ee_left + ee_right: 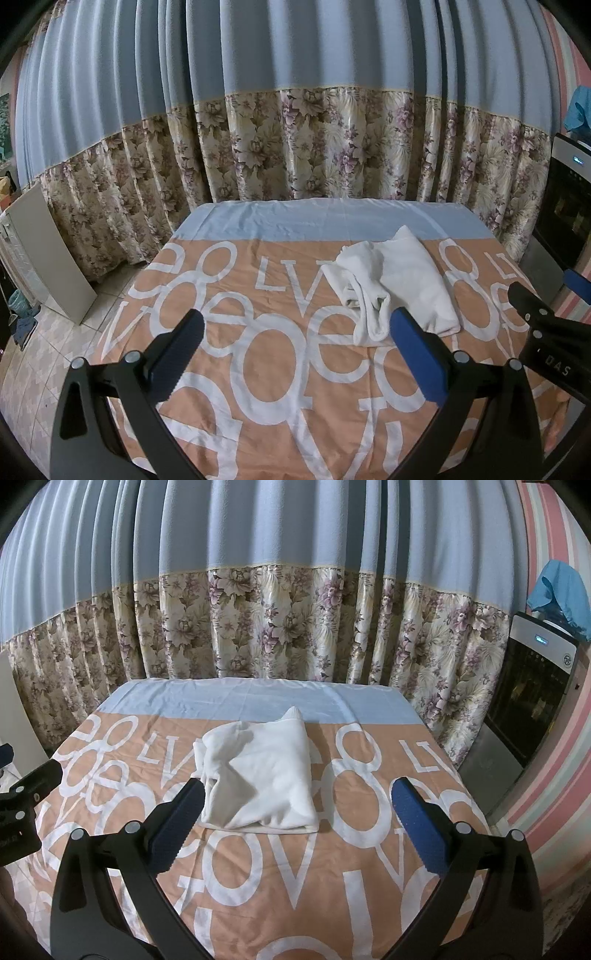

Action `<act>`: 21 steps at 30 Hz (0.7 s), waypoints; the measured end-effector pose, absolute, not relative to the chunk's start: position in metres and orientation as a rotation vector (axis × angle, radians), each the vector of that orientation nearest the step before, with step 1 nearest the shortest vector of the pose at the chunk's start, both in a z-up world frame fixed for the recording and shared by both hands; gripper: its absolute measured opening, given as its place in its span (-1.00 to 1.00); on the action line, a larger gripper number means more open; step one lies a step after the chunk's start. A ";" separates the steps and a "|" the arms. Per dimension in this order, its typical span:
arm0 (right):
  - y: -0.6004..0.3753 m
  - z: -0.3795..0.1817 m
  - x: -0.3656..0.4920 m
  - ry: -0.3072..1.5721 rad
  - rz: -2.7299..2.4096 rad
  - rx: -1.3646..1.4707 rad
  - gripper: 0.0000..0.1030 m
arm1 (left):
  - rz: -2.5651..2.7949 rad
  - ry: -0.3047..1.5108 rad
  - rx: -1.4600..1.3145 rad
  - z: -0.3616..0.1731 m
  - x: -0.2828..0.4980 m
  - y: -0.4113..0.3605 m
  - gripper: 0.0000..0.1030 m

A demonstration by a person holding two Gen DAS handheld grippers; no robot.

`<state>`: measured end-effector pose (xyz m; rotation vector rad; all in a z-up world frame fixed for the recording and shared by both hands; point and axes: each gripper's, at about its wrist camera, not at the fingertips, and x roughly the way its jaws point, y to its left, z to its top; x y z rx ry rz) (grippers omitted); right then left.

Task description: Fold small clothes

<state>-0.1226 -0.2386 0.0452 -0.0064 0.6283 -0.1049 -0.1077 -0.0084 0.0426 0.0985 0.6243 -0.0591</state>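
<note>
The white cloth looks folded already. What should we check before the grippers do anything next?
1. Left hand-held gripper open and empty: ok.
2. Right hand-held gripper open and empty: ok.
3. White cloth lying wholly on the table, away from its edges: ok.
4. Cloth folded neatly: not ok, the left side is bunched.
5. Nothing between either gripper and the cloth: ok.
6. More clothes waiting to be folded: cannot tell.

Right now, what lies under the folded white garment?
The folded white garment rests on an orange sheet with white letters. Whatever is under the sheet, and the letters beneath the garment, are covered.
</note>
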 end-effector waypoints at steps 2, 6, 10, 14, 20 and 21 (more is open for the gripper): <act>-0.239 0.045 -0.122 0.627 -0.104 -0.007 0.94 | -0.061 0.623 0.098 0.042 -0.108 -0.009 0.96; -0.240 0.045 -0.122 0.628 -0.103 -0.009 0.94 | -0.056 0.612 0.107 0.043 -0.109 -0.008 0.96; -0.239 0.045 -0.122 0.629 -0.102 -0.008 0.94 | -0.048 0.604 0.131 0.044 -0.110 -0.008 0.96; -0.239 0.044 -0.122 0.629 -0.103 -0.010 0.94 | -0.055 0.612 0.133 0.044 -0.109 -0.003 0.96; -0.239 0.045 -0.121 0.631 -0.104 -0.010 0.94 | -0.070 0.633 0.115 0.044 -0.105 0.005 0.96; -0.239 0.045 -0.121 0.631 -0.104 -0.009 0.94 | -0.074 0.633 0.114 0.044 -0.105 0.007 0.96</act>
